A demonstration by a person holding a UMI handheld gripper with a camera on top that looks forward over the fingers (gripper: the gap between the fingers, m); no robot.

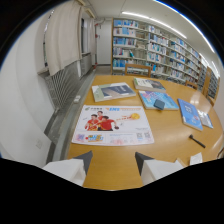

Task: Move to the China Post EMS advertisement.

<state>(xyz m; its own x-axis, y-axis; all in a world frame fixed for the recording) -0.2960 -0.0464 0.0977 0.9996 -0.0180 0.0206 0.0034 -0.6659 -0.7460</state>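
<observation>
Two open jaws, EMS advertisement (113, 125) just ahead, flat on table (165, 145)

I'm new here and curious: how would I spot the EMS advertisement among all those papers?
On the wooden table before the bookshelves, it is the sheet just ahead of the open gripper. The EMS advertisement alone is white, picturing people in red shirts.
</observation>
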